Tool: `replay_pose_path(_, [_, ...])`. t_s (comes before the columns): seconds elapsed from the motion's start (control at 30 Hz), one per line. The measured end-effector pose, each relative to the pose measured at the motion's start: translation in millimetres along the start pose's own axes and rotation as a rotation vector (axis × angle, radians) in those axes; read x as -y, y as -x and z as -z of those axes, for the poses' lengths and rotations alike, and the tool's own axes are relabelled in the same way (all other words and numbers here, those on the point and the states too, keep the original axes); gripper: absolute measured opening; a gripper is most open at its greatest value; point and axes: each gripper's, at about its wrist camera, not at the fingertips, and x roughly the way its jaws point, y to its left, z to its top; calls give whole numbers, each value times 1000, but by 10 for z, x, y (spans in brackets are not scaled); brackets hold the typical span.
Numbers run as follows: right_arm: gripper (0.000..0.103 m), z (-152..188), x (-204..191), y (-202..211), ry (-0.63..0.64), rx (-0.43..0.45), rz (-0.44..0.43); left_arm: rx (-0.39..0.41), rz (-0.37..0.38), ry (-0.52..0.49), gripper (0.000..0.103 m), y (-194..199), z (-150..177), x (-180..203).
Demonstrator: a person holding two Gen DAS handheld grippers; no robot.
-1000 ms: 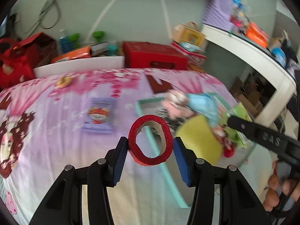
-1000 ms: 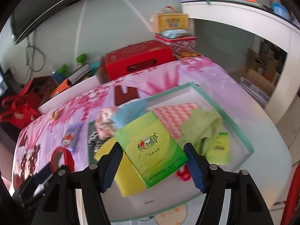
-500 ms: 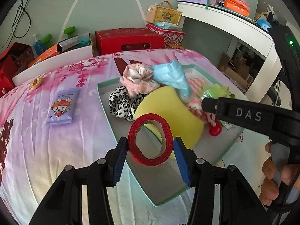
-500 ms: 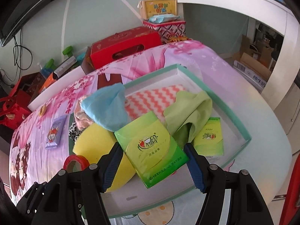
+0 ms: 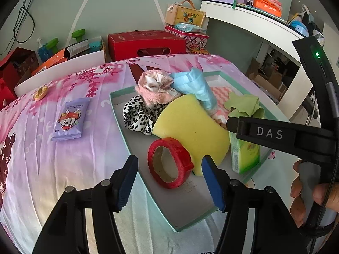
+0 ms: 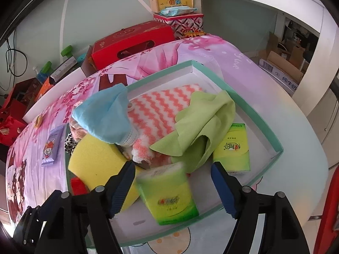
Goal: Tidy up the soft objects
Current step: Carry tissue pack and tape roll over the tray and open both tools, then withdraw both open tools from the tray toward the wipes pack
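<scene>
A red tape roll (image 5: 169, 163) lies on the floor of the teal-rimmed tray (image 5: 118, 114), leaning on a yellow sponge (image 5: 190, 124). My left gripper (image 5: 169, 159) straddles the roll, its jaws opening and the pads clear of it. In the right wrist view a green tissue pack (image 6: 169, 192) shows blurred and tilted between the opening jaws of my right gripper (image 6: 172, 167), touching neither pad, just above the tray's (image 6: 243, 97) near edge. The tray also holds a blue cloth (image 6: 106, 114), a green cloth (image 6: 203, 124), a chevron towel (image 6: 161, 108) and a second tissue pack (image 6: 233, 150).
A purple wipes pack (image 5: 67, 120) and a small gold object (image 5: 41, 92) lie on the floral bedspread left of the tray. A red box (image 5: 146, 42) stands behind it. A white shelf (image 5: 254, 25) runs along the right. A person's hand (image 5: 305, 192) holds the right gripper.
Both pairs of jaws have widened. The tape roll has left the left pads and now rests in the tray. The tissue pack has slipped from the right pads and dropped lower.
</scene>
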Motion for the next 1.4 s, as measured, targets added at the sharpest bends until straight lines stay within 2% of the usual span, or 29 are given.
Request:
replay_pose_path(0.17, [87,1,-16,-10,11,-2,2,12,-6,18,65,37,-18,-48])
replay_pose_path(0.33, [90,3,-24,-5,17,-1,-6,38,-7,48,65,118,-45,-140])
replay_pose_path(0.43, [102,1,-34,-9,23,0,-2,56,-19,76,65,155,-66,-230])
replay_pose_path(0.53, [102,-1,-44,9,27,9,-7,67,-50,111,67,175,-71,-330])
replay_pose_path(0.63, [103,0,-70,2,35,7,-6,66,-88,161,93,168,-59,-466])
replay_pose_path(0.67, [103,1,-84,-3,39,5,-3,64,-104,182,94,162,-52,-522])
replay_pose_path(0.8, [103,4,-169,11,64,11,-11,82,-204,288,94,186,-7,-797])
replay_pose_path(1.0, [103,11,-334,61,104,25,-30,63,-296,419,94,197,96,-1173])
replay_pose_path(1.17, [103,21,-485,93,138,34,-53,66,-341,476,95,244,144,-1351])
replay_pose_path(1.4, [103,38,-691,199,163,68,-89,75,-383,501,95,314,127,-1460])
